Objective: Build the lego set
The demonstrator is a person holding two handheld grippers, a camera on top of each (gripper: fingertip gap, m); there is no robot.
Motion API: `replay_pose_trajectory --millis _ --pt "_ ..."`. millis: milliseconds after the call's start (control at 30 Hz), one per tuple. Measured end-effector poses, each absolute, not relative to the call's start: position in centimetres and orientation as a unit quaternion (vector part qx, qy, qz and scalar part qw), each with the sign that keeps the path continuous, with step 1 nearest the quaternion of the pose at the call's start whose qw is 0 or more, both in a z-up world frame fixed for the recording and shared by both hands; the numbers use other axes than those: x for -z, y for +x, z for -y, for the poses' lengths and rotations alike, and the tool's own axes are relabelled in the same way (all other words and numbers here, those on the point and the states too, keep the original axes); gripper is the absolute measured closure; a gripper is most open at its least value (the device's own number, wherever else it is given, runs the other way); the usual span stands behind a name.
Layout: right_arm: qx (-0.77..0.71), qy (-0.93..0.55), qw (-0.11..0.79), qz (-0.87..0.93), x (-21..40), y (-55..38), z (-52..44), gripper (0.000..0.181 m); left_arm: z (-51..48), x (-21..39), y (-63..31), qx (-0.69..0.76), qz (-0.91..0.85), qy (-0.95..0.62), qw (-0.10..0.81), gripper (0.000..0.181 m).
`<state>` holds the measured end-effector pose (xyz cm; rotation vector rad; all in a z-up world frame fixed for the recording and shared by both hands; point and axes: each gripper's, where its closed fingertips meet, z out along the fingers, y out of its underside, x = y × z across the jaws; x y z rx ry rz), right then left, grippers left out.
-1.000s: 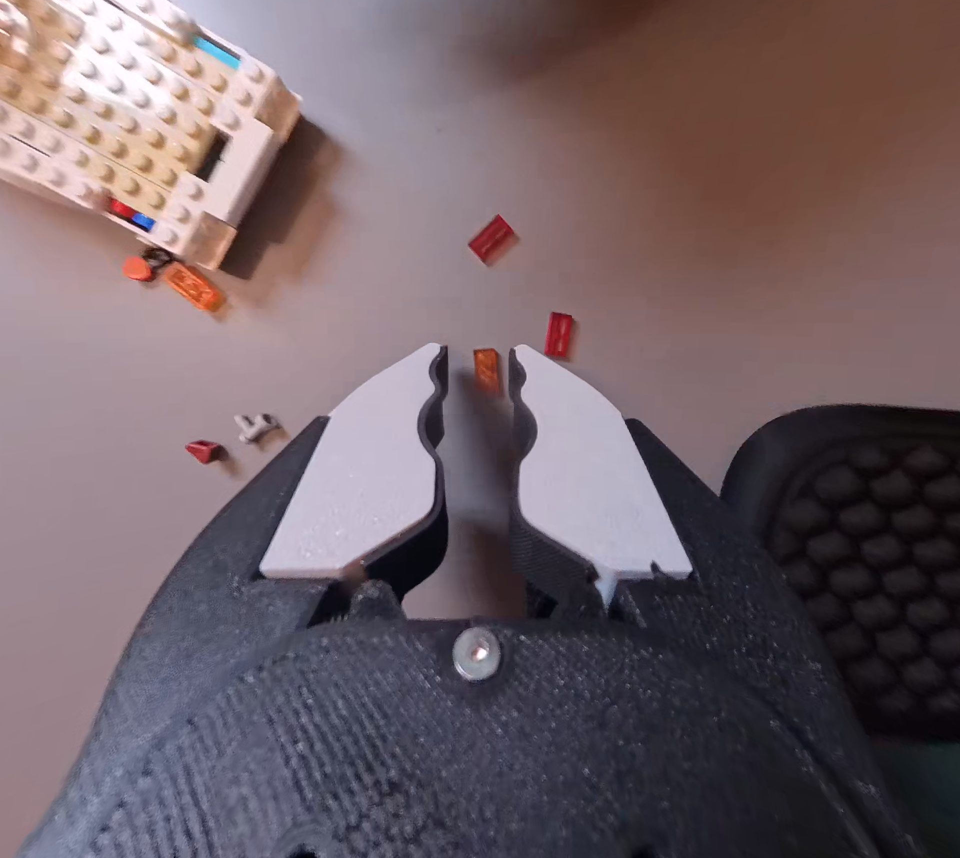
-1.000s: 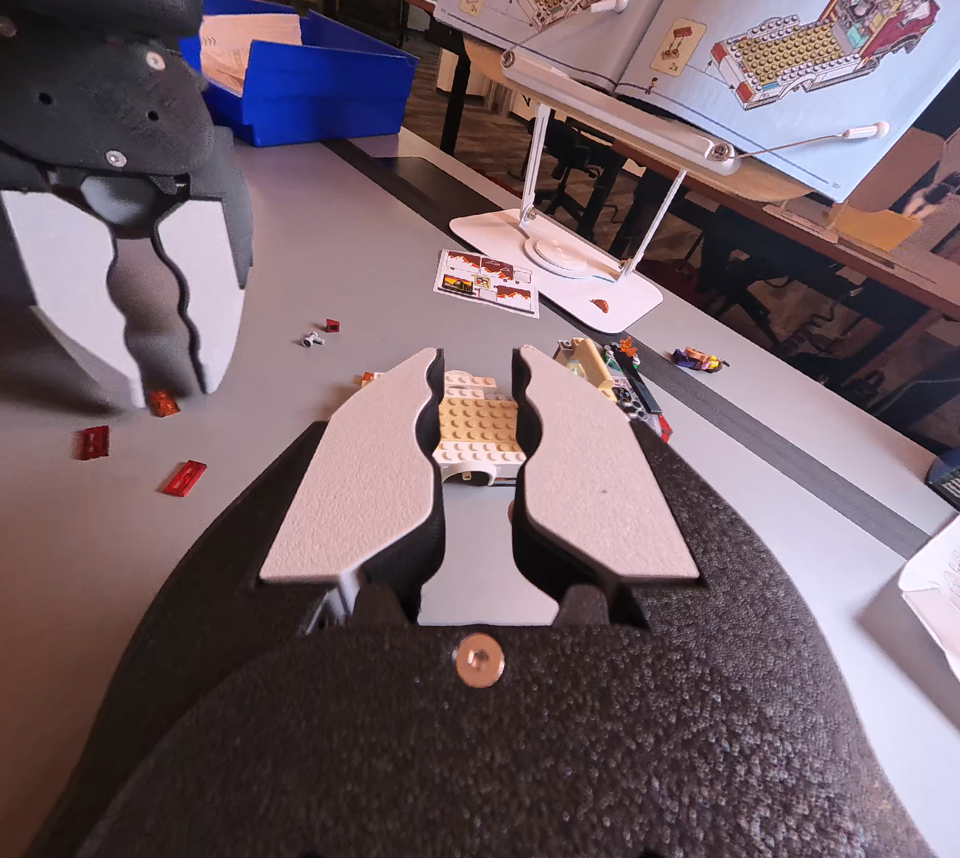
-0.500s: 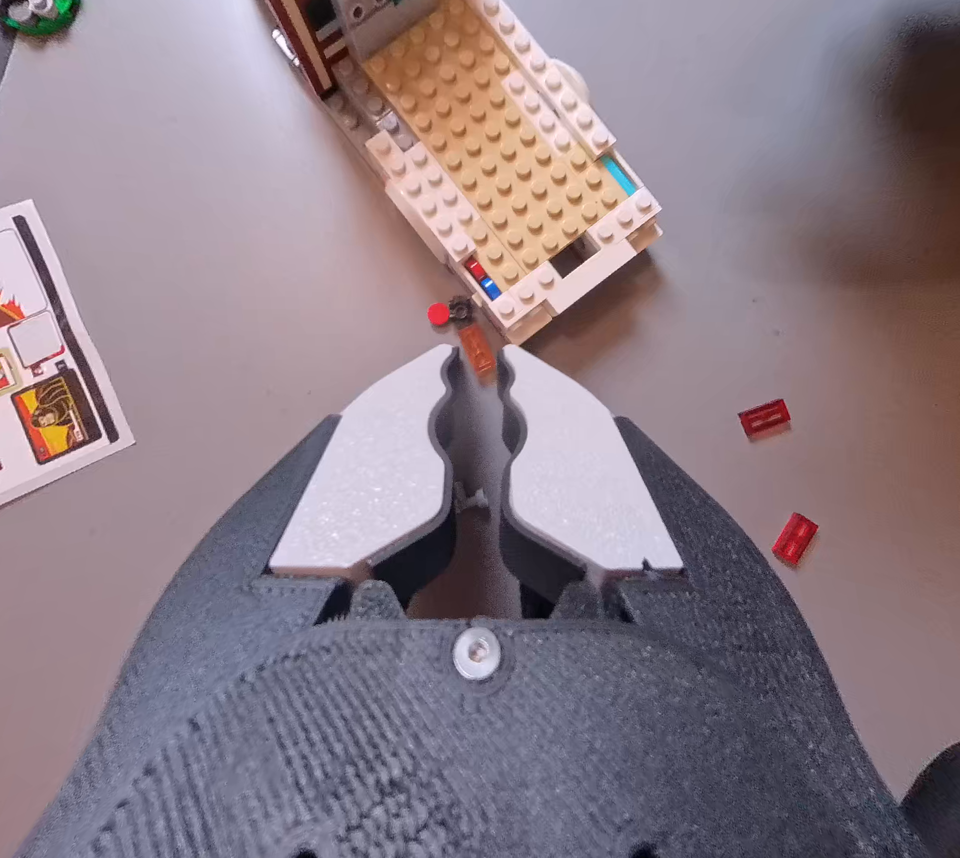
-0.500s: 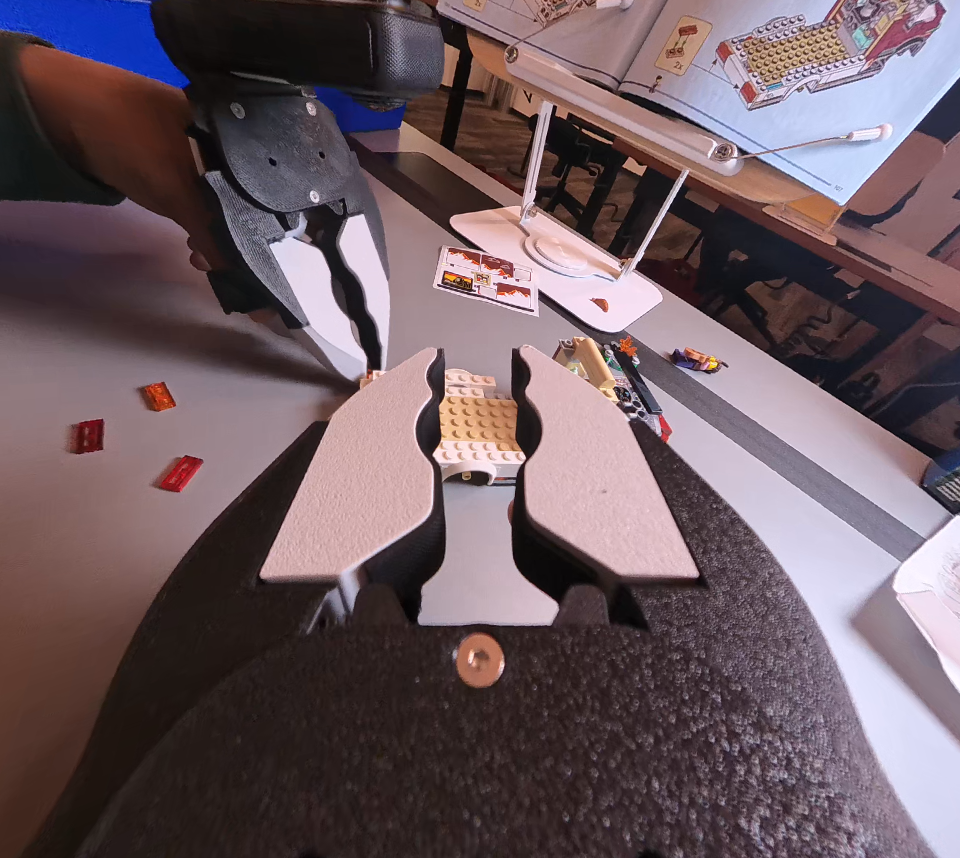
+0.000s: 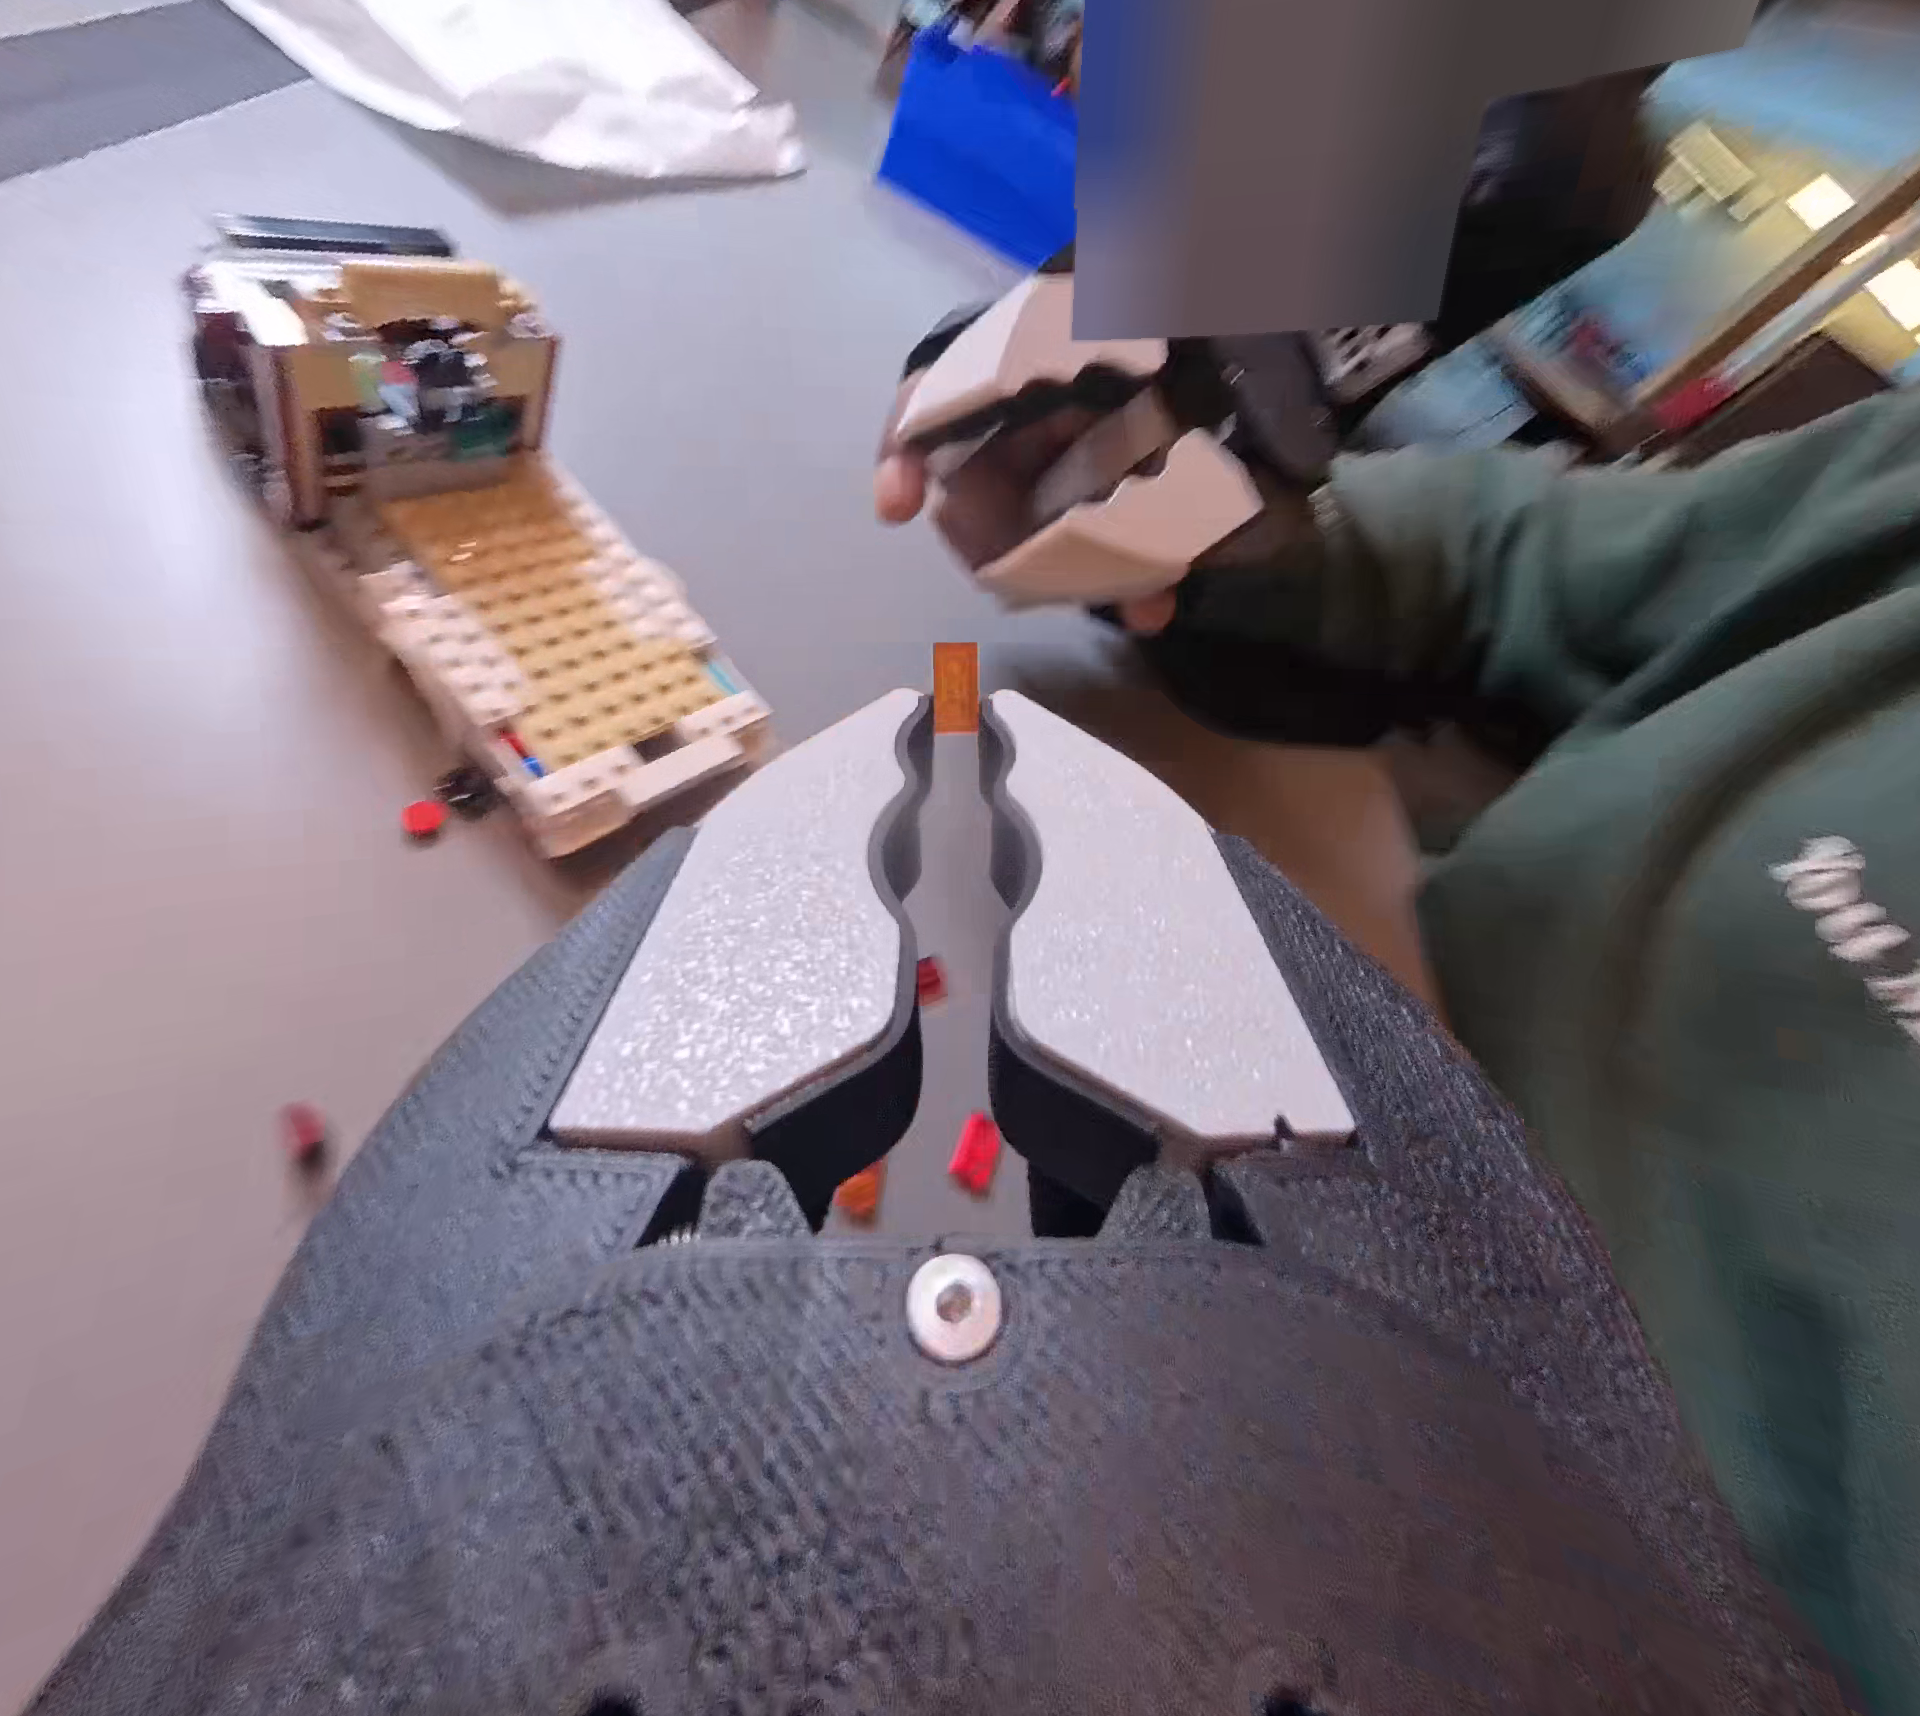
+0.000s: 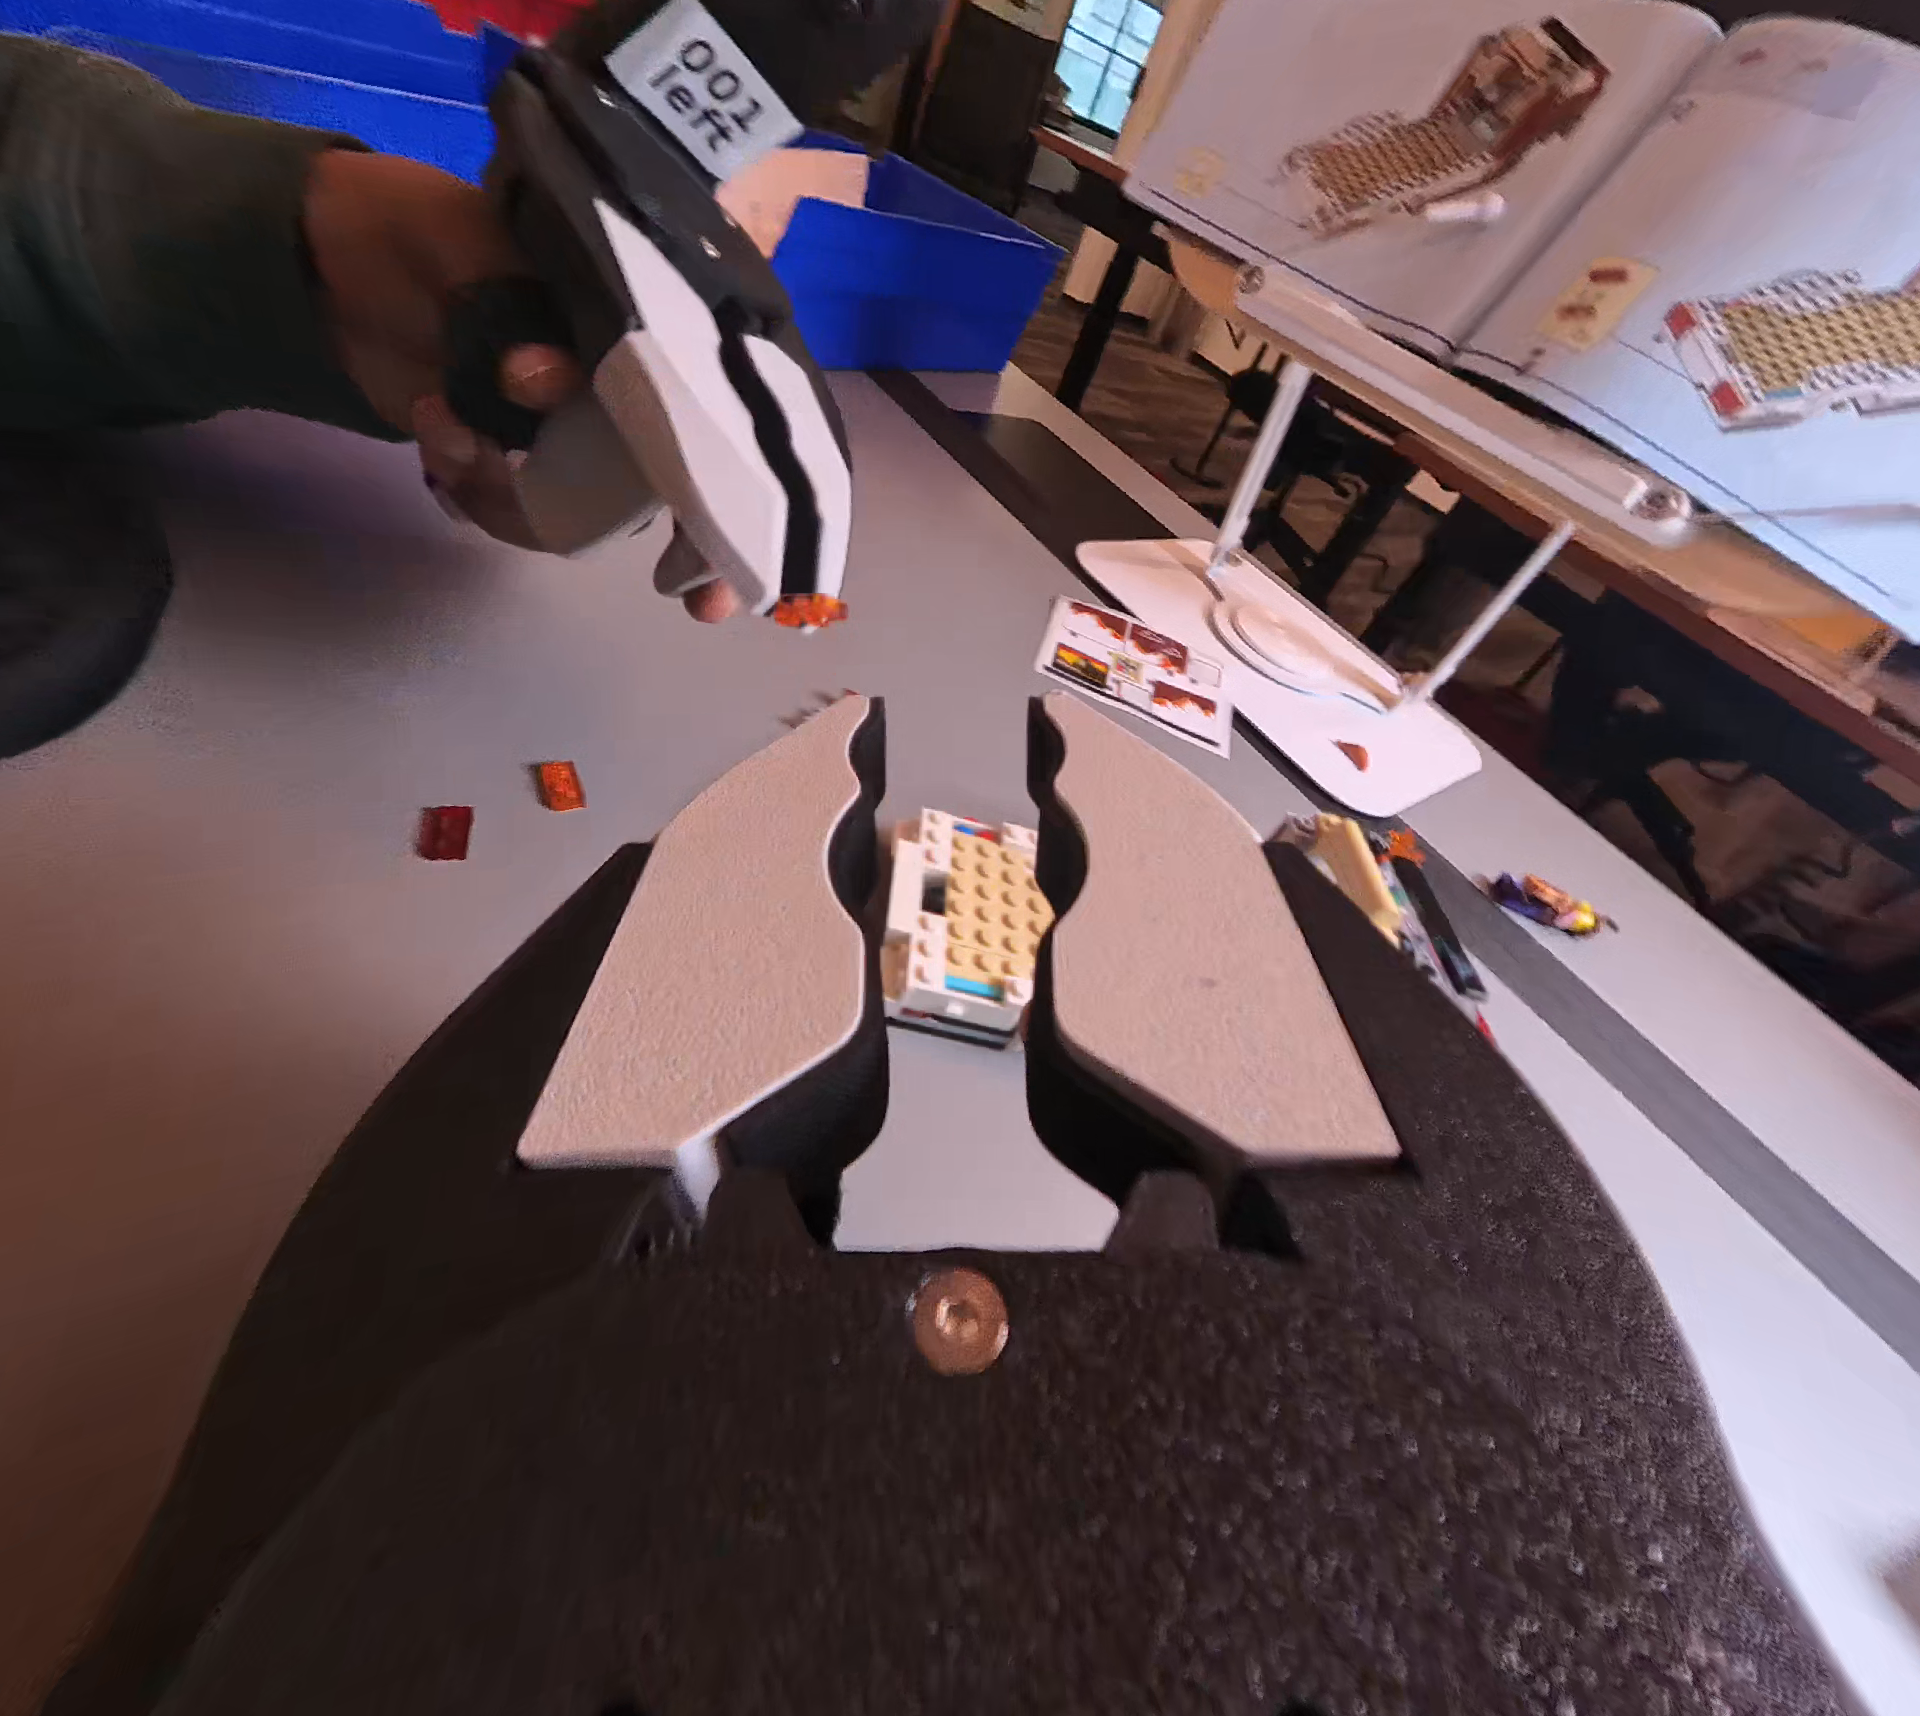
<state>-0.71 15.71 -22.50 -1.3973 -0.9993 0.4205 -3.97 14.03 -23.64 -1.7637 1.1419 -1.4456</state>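
While we hover: grey table (image 6: 312, 679), blue bins (image 6: 914, 264) far.
Model: tan-white lego build (image 5: 540, 627), unfinished.
Left gripper (image 5: 956, 710): pinching orange tile (image 5: 955, 687).
Right gripper (image 6: 956, 716): jaws spread.

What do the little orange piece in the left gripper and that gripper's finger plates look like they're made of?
Orange piece: see-through glossy plastic, apparently; light glows through it. Left gripper fingers: likely matte printed plastic, pale grey with a grainy, speckled face.
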Motion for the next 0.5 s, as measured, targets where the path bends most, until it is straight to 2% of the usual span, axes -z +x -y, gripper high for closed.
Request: replay_pose_trajectory --millis 200,300,500 --pt "-0.182 -0.565 0.641 0.487 22.0 -3.7 -12.3 0.155 -11.4 21.2 -3.3 0.71 -0.295 -0.599 0.223 0.173" --pt "-0.155 -0.562 0.659 0.476 21.4 -3.8 -12.3 0.16 -10.9 21.1 -2.8 0.741 -0.266 -0.588 0.186 0.173" --pt "-0.133 -0.551 0.66 0.493 21.4 -3.7 -12.1 0.165 -10.8 20.9 -2.6 0.752 -0.25 -0.585 0.173 0.173"
